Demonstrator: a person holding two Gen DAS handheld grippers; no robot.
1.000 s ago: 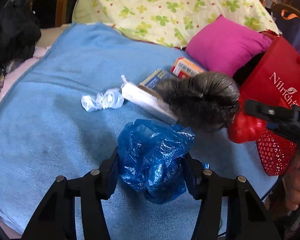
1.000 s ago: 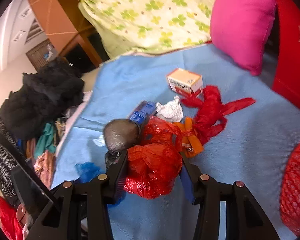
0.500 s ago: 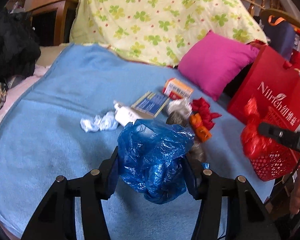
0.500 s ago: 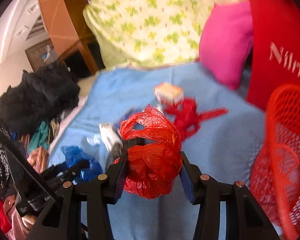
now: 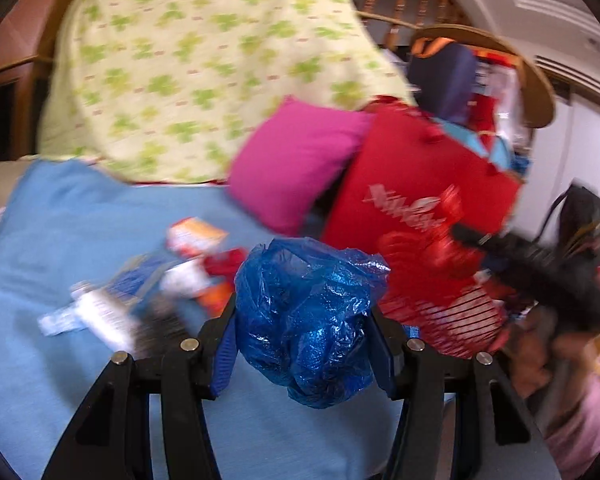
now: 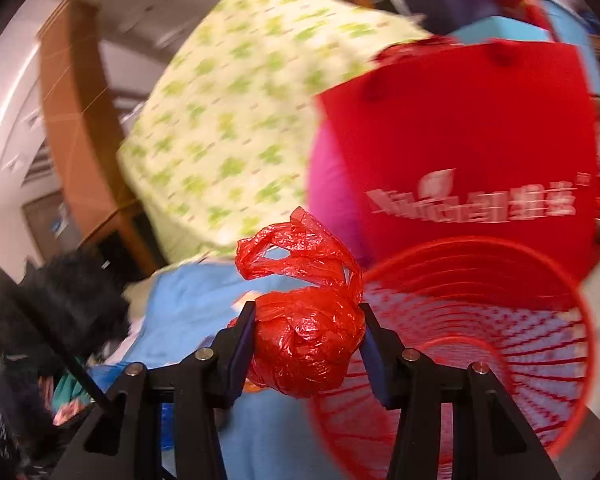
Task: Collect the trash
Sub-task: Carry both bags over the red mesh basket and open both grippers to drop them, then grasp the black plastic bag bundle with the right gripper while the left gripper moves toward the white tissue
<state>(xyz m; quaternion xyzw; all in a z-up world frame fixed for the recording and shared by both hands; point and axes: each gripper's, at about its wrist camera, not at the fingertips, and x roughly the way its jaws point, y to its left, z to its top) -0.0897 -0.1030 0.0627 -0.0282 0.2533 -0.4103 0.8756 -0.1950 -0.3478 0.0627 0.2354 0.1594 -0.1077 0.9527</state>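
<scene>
Your right gripper [image 6: 306, 350] clamps the red bag [image 6: 304, 344]; centre it over the basket [image 6: 500, 344] at lower right before releasing. Your left gripper [image 5: 302, 328] clamps the blue bag [image 5: 304, 316].

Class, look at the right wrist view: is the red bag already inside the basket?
No, the red bag is clamped in the right gripper, beside the basket.
</scene>
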